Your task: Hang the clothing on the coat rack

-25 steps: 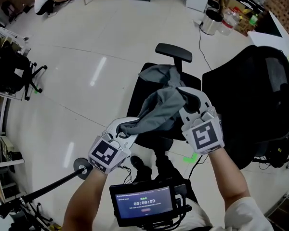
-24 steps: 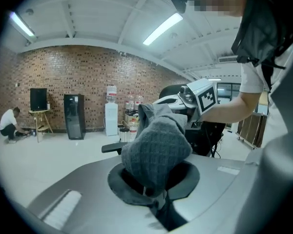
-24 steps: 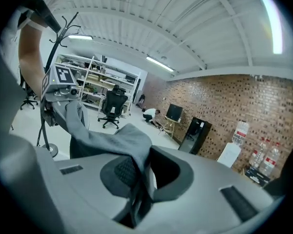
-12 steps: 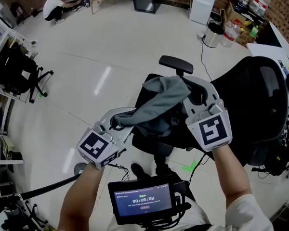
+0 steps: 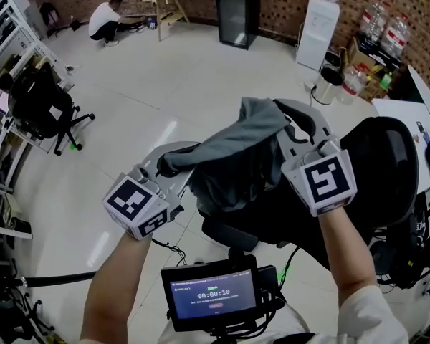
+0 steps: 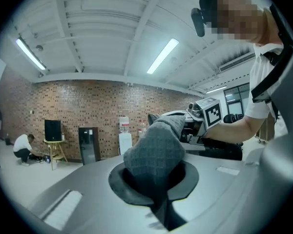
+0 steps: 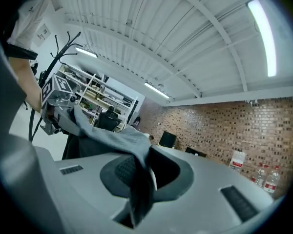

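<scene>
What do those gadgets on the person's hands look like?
The left gripper and right gripper are light grey, curved shells, each bearing a white cube printed with black square markers. A pale short sleeve covers the right upper arm.

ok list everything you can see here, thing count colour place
garment: one, grey, held between both grippers
seat chair: one, black, below the garment
mesh chair: one, black, right
far chair: one, black, left
water dispenser: one, white, by the brick wall
bin: one, silver, near the dispenser
coat rack: one, black, beyond the left gripper in the right gripper view
crouching person: one, white top, far corner
timer screen: one, black, at the chest
left gripper: one, grey, shut on the garment
right gripper: one, grey, shut on the garment
</scene>
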Motion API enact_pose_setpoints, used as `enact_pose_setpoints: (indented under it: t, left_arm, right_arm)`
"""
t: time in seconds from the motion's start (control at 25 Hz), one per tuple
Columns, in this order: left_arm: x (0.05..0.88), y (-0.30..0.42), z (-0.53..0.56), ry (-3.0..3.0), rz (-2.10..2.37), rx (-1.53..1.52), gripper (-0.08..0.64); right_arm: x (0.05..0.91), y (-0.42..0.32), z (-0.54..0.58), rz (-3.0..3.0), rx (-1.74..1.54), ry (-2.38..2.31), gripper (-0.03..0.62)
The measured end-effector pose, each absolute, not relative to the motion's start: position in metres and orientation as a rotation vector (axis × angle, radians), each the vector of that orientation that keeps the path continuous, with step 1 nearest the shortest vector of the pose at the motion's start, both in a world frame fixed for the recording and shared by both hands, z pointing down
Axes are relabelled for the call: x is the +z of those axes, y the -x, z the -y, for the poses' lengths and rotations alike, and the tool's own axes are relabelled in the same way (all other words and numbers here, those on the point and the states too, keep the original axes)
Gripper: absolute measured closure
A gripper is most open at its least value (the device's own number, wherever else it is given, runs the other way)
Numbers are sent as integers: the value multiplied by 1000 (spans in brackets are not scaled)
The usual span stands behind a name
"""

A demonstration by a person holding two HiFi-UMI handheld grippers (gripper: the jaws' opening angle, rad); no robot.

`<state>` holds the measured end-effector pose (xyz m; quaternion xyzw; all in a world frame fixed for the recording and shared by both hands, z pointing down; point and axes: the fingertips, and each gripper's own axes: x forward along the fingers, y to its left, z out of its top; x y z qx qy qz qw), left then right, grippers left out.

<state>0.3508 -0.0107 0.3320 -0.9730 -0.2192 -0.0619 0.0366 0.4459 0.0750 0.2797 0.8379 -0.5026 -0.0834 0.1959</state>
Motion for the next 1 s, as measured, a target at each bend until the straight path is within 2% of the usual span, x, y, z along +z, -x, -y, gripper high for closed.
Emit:
enact_pose_setpoints:
  t: [0.68, 1.0]
  left_arm:
    - [235, -318, 81, 3004, 351, 22, 558]
    - [210, -283, 119, 3032, 175, 81, 560]
  right_arm:
    - [177, -417, 2, 1601, -576, -2208, 558]
    - [158, -389, 45, 1727, -594, -2161, 558]
